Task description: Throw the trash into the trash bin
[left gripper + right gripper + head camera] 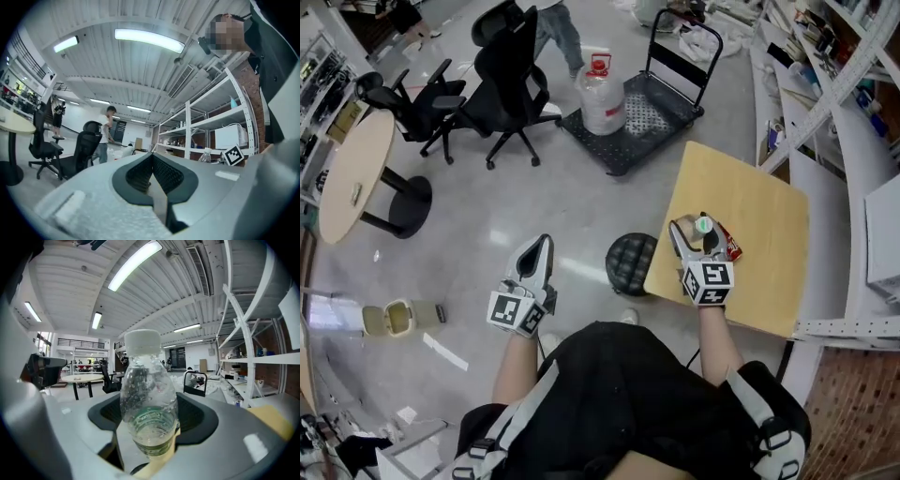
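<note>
- Clear plastic bottle (149, 394) stood clamped between the right gripper's (697, 236) jaws, over the wooden table (764, 211).
- Off that table's left edge, the left gripper (540, 251) hung with its jaws pressed together, holding nothing.
- This looked like the carrying step. The next move called for a swing far left of the table to what was probably the bin (398, 317), then a release.

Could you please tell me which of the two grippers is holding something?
The right gripper: its fingers clamp a clear plastic bottle with a white cap. The left gripper has its fingers shut on nothing.
</note>
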